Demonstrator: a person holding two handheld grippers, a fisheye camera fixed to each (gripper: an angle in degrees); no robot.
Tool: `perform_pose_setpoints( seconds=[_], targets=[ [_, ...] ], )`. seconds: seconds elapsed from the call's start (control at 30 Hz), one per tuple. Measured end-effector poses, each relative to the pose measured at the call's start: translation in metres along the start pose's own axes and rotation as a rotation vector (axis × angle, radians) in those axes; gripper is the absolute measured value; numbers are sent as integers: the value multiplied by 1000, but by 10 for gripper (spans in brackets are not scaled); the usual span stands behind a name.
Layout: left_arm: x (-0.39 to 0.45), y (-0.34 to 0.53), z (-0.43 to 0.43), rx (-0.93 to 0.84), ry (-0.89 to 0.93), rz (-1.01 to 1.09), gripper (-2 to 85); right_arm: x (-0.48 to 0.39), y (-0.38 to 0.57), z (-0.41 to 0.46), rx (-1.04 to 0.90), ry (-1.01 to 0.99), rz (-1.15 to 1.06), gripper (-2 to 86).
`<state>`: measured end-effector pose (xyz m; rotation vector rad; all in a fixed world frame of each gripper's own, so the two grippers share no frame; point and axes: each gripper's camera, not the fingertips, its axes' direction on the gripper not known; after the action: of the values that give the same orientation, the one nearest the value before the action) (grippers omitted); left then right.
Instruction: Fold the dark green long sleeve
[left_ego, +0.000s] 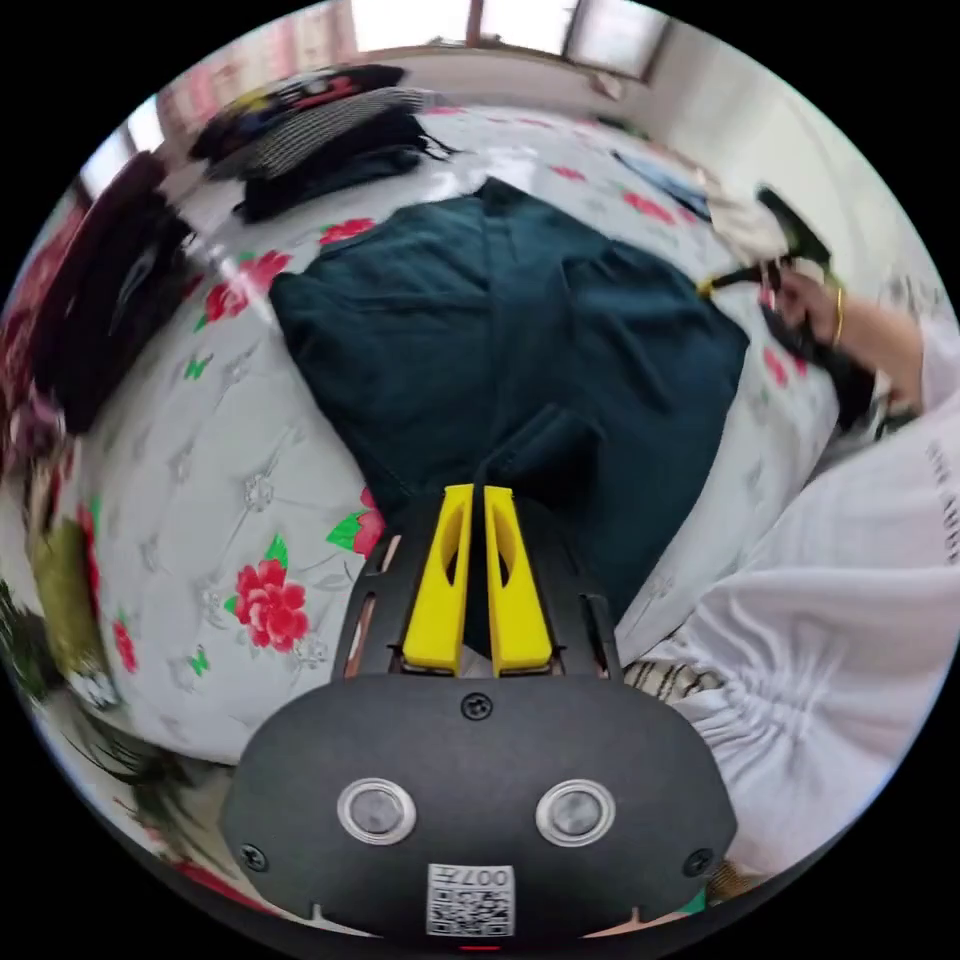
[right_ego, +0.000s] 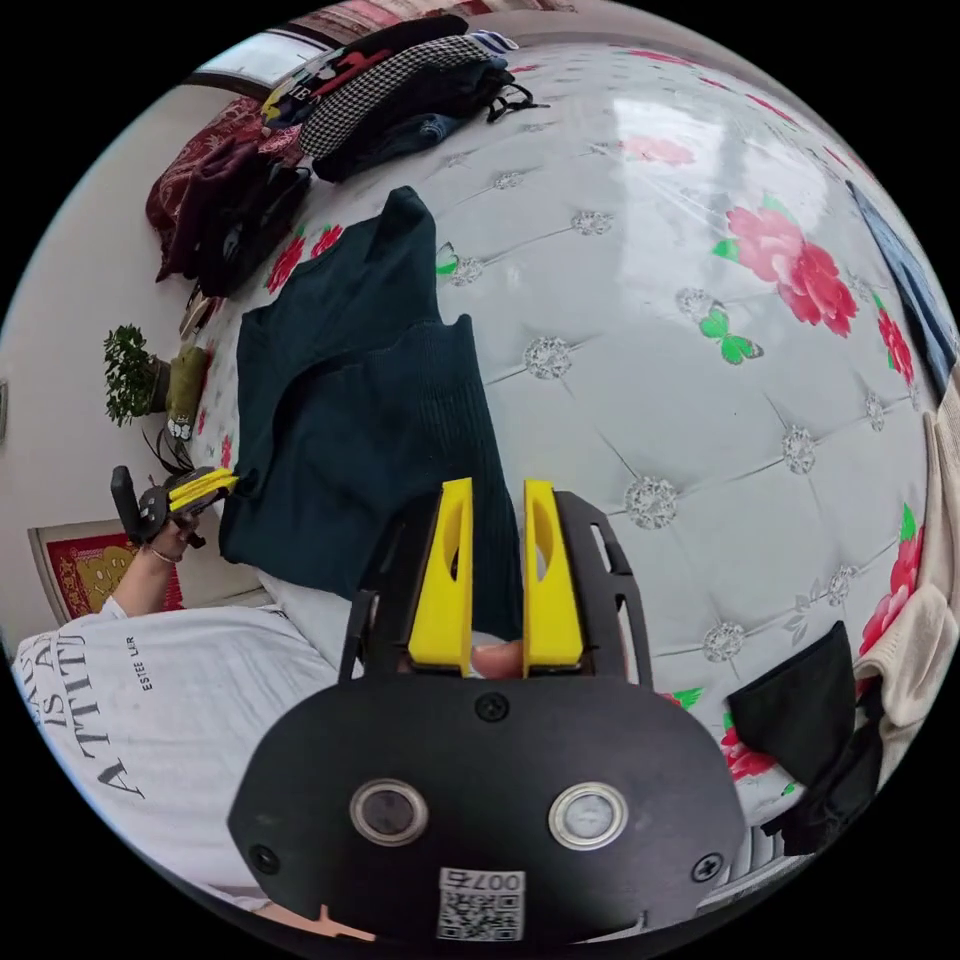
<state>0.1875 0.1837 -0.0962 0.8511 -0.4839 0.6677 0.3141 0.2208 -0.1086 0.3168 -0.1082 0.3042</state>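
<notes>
On the flowered bed cover the dark green long sleeve is being kept spread flat, its long axis running away from both claws. Its near hem is being pinched by the left claw, jaws nearly together, while the right claw, jaws narrow, is being held at the opposite corner, where a grip cannot be judged. Pale lettering is being seen on the person's white shirt; codes are left unread.

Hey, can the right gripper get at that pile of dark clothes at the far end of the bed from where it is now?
Probably not right away. The right gripper seems clamped on the dark green long sleeve's edge, and the pile of dark clothes lies far across the floral bed cover, though nothing blocks the way.
</notes>
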Motion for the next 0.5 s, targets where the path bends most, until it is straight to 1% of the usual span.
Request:
perform_pose_setpoints(
  seconds=[0.03,0.07,0.1,0.13,0.2,0.27,0.3,0.33,0.43,0.5],
  targets=[
    [-37,13,-15,95,62,-178,-1,-1,2,-5,20,-6,-8,31],
    [-55,21,-21,131,86,-273,-3,-1,5,-12,48,-4,-1,22],
    [-90,41,-25,173,130,-464,-4,-1,8,-15,65,3,7,21],
    [-117,67,-29,221,83,-670,-4,0,12,-21,88,7,13,21],
    [-137,97,-33,275,45,-782,1,3,20,-24,91,-12,14,29],
    [-138,112,-33,244,38,-782,22,7,35,-26,75,-51,23,43],
    [-129,118,-30,208,44,-741,50,8,39,-26,69,-63,22,46],
    [-122,121,-29,189,48,-711,58,10,50,-29,59,-78,20,53],
    [-65,142,-17,56,78,-491,105,19,83,-35,32,-105,16,70],
    [-37,154,-10,13,97,-422,117,26,101,-36,4,-123,22,78]
  ],
)
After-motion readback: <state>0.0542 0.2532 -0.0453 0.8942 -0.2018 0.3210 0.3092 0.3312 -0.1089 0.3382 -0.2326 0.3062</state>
